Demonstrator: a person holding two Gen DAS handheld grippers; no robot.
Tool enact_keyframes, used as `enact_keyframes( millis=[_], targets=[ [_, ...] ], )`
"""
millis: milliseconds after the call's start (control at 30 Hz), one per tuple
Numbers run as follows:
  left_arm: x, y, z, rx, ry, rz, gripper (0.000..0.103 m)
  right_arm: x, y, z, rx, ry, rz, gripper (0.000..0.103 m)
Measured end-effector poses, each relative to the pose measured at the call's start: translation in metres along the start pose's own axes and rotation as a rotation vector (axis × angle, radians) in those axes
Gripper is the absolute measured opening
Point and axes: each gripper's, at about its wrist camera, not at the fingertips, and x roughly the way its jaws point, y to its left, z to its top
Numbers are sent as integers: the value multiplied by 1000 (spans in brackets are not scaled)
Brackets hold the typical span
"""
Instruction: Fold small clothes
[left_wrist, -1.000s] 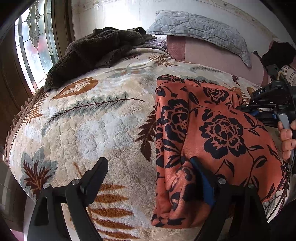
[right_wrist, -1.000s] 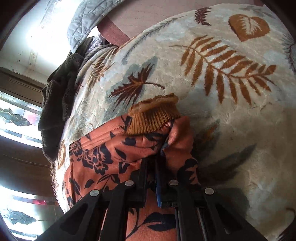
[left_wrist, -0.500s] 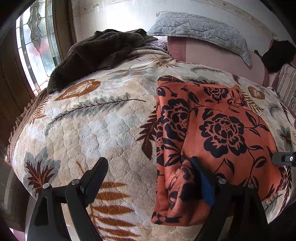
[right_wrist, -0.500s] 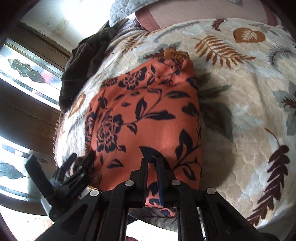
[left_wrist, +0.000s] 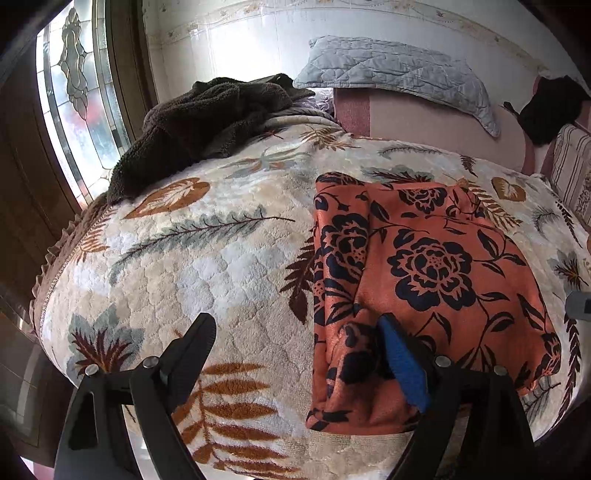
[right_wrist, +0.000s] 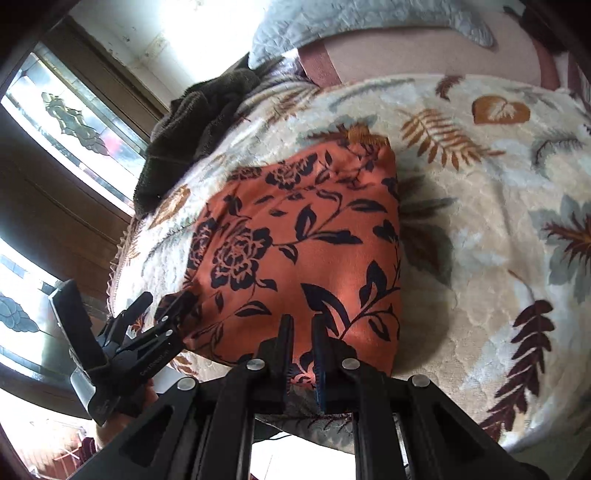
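Garment: orange floral cloth (left_wrist: 436, 266) folded on blanket (left_wrist: 207, 266), near edge.
Left gripper (left_wrist: 295, 343): spread, right finger touching cloth.
Right gripper (right_wrist: 301, 343): pinching cloth's near hem.

Folded garment (left_wrist: 424, 266) lies on blanket (left_wrist: 207, 273), pillow (left_wrist: 399, 70) behind.

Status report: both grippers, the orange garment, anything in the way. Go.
Left gripper open, one finger on the orange garment. Right gripper shut on its near edge. Garment folded on the blanket. Nothing blocking.

My view: bed (left_wrist: 229, 266) under a cream leaf-print blanket (right_wrist: 480, 206). Lying on it: folded orange floral garment (left_wrist: 424, 266) at the near edge, brown fleece (left_wrist: 207, 118) far left, grey pillow (left_wrist: 399, 70) at the head.
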Motion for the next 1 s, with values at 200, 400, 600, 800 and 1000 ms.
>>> enact_keyframes(
  millis=[200, 400, 600, 800, 1000],
  targets=[
    [-53, 5, 14, 0, -90, 36, 89, -70, 11, -1, -44, -175, -31, 17],
    [-110, 9, 32, -17, -168, 90, 92, -138, 24, -14, -106, -403, -40, 55],
    [-161, 8, 40, -28, -247, 106, 99, -199, 37, -39, -182, -661, -48, 80],
    [-197, 4, 46, -27, -307, 103, 101, -227, 44, -64, -280, -819, -44, 99],
    [-217, 1, 50, -38, -326, 82, 101, -223, 48, -71, -355, -786, -42, 103]
  ],
)
